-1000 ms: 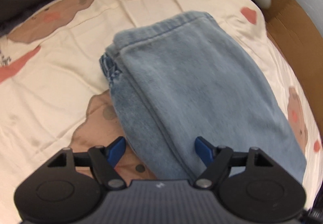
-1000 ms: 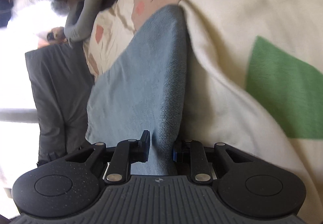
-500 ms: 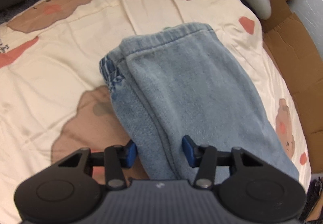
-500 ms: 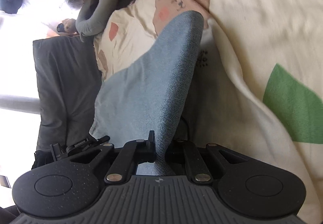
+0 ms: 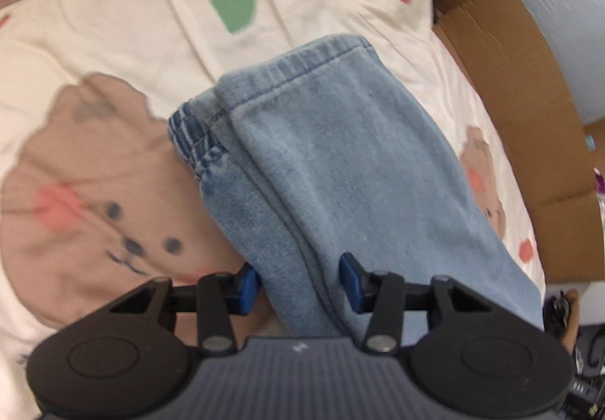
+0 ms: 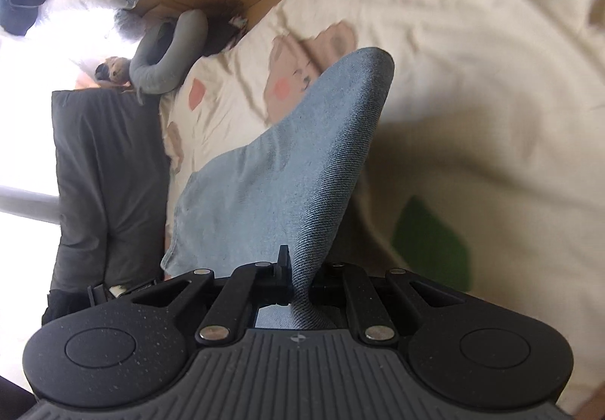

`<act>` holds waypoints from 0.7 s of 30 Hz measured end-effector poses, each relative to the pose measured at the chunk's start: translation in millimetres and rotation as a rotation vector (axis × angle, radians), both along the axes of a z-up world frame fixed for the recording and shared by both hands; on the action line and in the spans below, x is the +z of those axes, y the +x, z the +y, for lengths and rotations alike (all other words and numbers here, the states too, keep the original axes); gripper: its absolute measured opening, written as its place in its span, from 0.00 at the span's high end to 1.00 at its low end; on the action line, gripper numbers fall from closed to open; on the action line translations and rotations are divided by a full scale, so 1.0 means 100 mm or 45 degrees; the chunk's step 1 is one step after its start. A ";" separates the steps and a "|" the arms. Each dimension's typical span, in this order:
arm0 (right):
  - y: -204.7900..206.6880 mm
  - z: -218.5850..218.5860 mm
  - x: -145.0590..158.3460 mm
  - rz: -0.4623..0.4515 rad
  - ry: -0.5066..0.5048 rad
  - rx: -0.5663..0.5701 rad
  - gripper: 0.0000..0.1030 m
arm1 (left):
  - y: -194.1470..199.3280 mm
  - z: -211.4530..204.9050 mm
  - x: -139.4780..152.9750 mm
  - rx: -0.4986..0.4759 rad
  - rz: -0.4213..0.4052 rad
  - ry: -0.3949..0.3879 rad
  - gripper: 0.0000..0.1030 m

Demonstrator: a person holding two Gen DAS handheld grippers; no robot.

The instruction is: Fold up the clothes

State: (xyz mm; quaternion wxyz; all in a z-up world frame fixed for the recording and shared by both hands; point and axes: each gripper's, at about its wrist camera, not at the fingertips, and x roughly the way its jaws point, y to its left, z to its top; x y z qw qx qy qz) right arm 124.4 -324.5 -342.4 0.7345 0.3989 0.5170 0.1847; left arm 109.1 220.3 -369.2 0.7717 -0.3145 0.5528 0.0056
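A: Right gripper [image 6: 300, 280]?

B: Pinched almost flat on a thin ridge of the jeans [image 6: 302, 163]; denim tented up off the bedsheet [image 6: 472, 79] (shadow underneath, so clearly raised).

A: Left gripper [image 5: 298, 284]?

B: Half closed; blue pads [image 5: 349, 282] pressed on either flank of a thick folded edge of the same jeans, at the near end; hard to say how firmly.

A: And beyond the tools?

B: Jeans [image 5: 340, 163] folded lengthwise into a layered stack, lying slantwise on the bear-print bedsheet [image 5: 113, 42]; darker waistband [image 5: 196, 134] peeking out at the far left; cardboard [image 5: 529, 98] well off along the right side of the bed.

A: Step in hand, then?

B: Most likely the cross fold; near end gripped at two places, ready for carrying over towards the far end.

A: Needed next?

B: Raising both grips level and together; sweeping forward over the waistband; laying down with edges matched; only then letting go; otherwise a fair risk of layers sliding apart.
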 end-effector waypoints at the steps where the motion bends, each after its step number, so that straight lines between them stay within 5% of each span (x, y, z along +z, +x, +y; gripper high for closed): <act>1: -0.01 -0.06 0.03 0.001 -0.012 -0.009 0.96 | 0.01 -0.06 -0.02 -0.004 0.003 -0.015 0.54; 11: -0.19 -0.71 0.06 0.035 -0.078 -0.168 0.96 | 0.02 -0.56 -0.05 -0.168 0.002 -0.095 0.55; 21: -0.48 -0.84 -0.40 0.118 -0.113 -0.249 0.79 | 0.03 -0.49 0.31 -0.375 -0.057 0.040 0.71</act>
